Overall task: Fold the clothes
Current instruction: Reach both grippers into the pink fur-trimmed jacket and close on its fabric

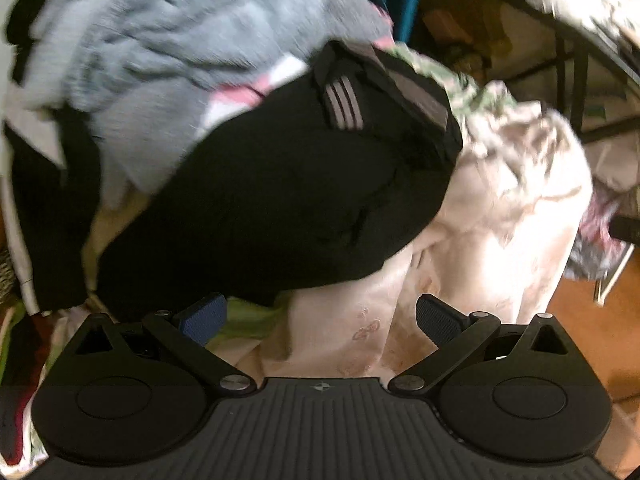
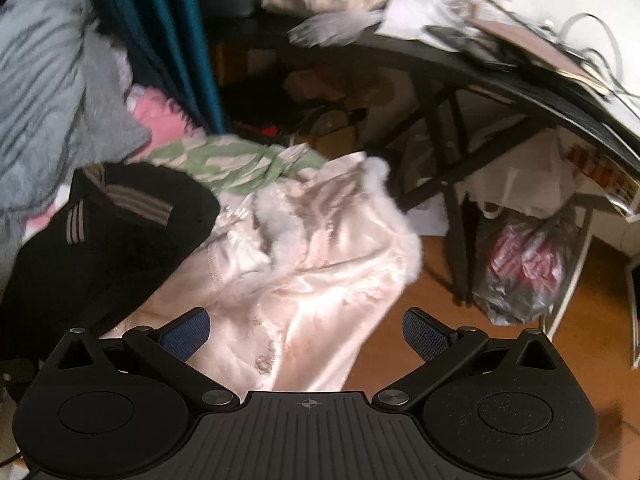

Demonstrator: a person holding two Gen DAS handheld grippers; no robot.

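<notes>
Both the left tool (image 1: 320, 318) and right tool (image 2: 306, 334) gape wide and empty above the pile; pale pink satin jacket (image 2: 316, 264) at frame centre looks light, limp, slippery, so pinch its fur-trimmed collar (image 2: 276, 216).

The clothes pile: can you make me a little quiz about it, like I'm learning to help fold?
1. True or false: the left gripper is shut on the black garment with grey stripes.
2. Which garment lies right under the right gripper? A) the grey-blue garment B) the pale pink satin garment C) the green-and-white patterned cloth
3. Fill in: the plastic bag sits on the floor under the black ____.

Key:
1. False; its fingers are wide open, holding nothing.
2. B
3. table
</notes>
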